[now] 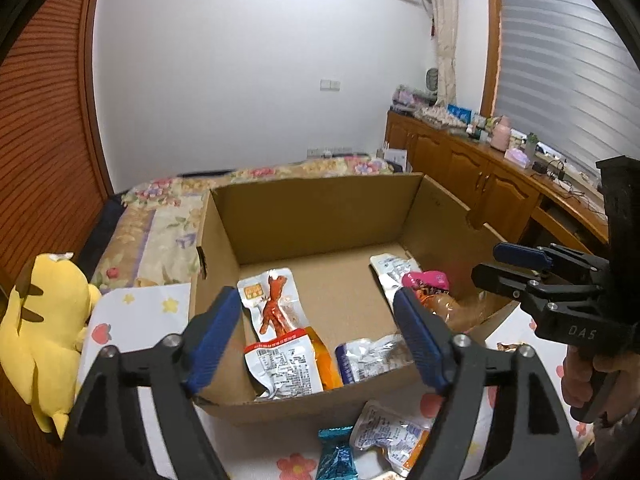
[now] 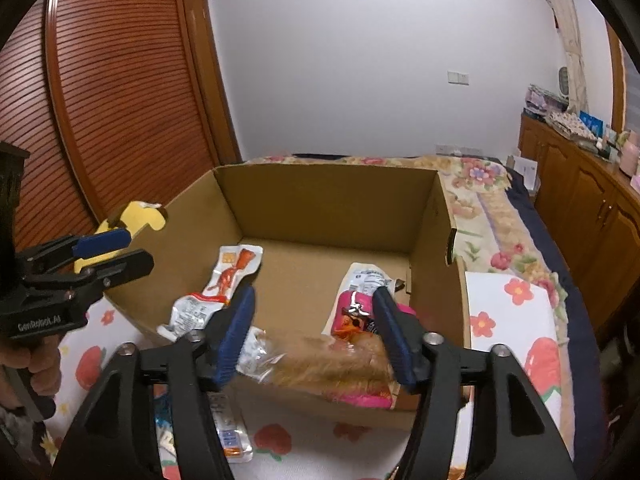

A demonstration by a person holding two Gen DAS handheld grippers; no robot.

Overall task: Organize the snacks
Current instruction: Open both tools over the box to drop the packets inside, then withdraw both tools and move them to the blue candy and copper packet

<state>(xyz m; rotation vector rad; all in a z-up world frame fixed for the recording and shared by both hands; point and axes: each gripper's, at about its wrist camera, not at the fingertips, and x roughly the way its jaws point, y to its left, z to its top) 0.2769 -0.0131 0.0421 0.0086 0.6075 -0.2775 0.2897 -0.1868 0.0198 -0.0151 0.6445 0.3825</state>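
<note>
An open cardboard box [image 1: 320, 216] [image 2: 328, 200] stands on a flower-print cloth. It holds a chicken-foot packet [image 1: 272, 300] [image 2: 232, 272], an orange and white packet [image 1: 288, 364], a silver packet [image 1: 372, 356] and a pink packet [image 1: 426, 282] [image 2: 356, 312]. My left gripper [image 1: 318, 336] hangs open over the box's near left part, nothing pressed between its blue pads. My right gripper [image 2: 316, 336] [image 1: 496, 264] is open over the near right corner. A blurred clear packet of brown snack [image 2: 332, 364] lies below its pads, which do not press on it.
In front of the box a teal packet [image 1: 336, 456] and a silver packet [image 1: 392, 436] lie on the cloth. A yellow plush toy [image 1: 40, 332] sits left of the box. Wooden cabinets [image 1: 480, 176] run along the right, and a flowered bedspread [image 2: 480, 200] lies behind.
</note>
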